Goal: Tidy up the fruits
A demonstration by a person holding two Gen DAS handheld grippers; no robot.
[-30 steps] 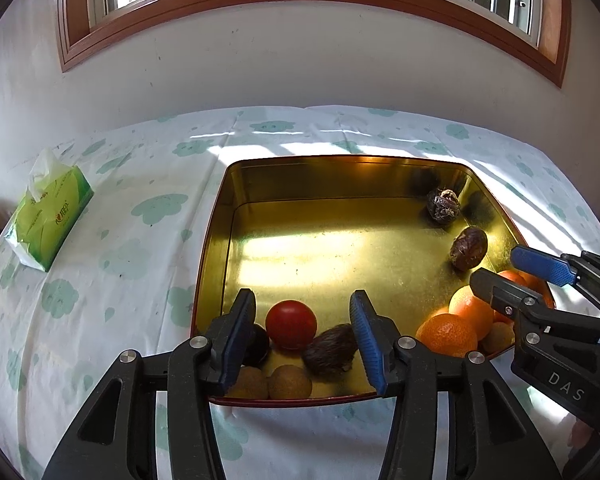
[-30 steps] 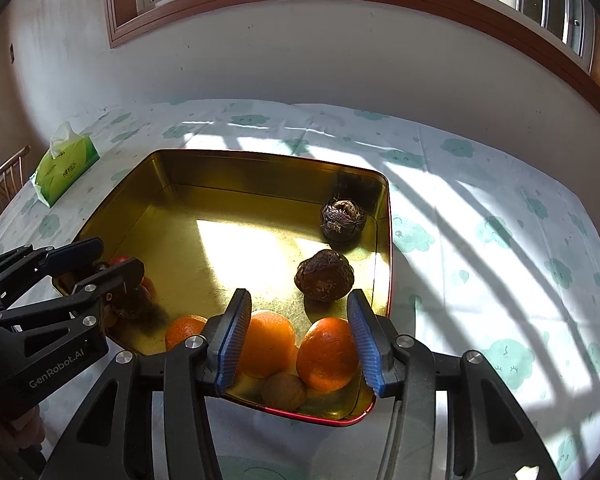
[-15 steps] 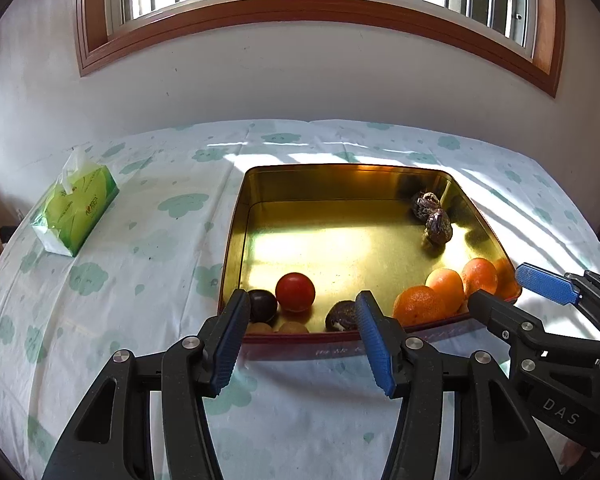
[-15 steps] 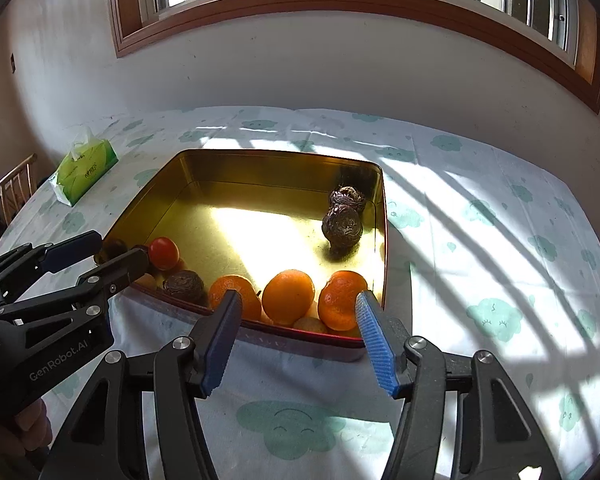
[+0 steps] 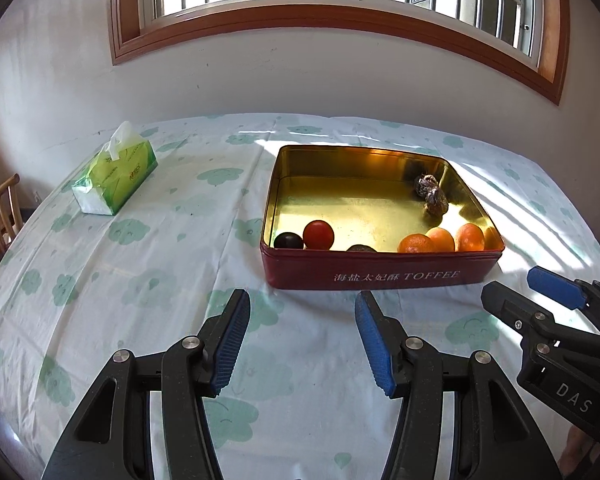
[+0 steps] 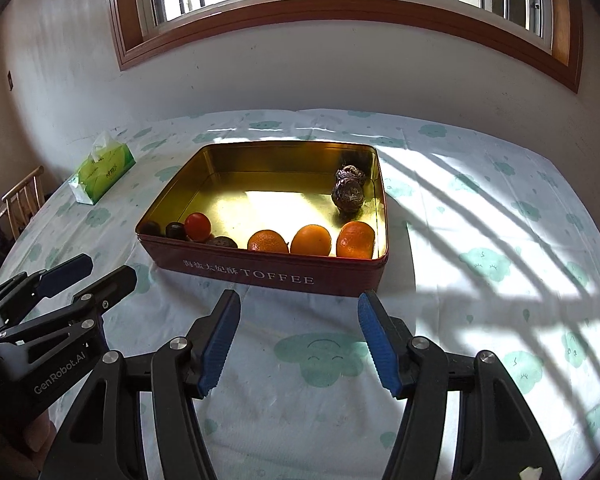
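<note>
A red toffee tin (image 5: 380, 276) with a gold inside stands on the cloud-print tablecloth. Along its near wall lie a dark plum (image 5: 288, 240), a red tomato (image 5: 318, 234), a brown fruit (image 5: 362, 248) and three oranges (image 5: 440, 238). Two wrinkled dark fruits (image 5: 434, 200) sit by its right wall. My left gripper (image 5: 302, 300) hangs open and empty over the cloth in front of the tin. My right gripper (image 6: 299, 298) is also open and empty, short of the tin's (image 6: 280, 276) front right, with the oranges (image 6: 310, 240) beyond it. Each gripper shows at the other view's edge.
A green tissue pack (image 5: 116, 172) lies at the far left of the table. A wooden chair (image 5: 0, 216) stands past the left table edge. A white wall with a wood-framed window rises behind the table. Sunlit cloth stretches to the right of the tin.
Both grippers have drawn back and upward from over the tin to the cloth in front of it. The right jaws stand wider than a second ago. The fruits have stayed in place.
</note>
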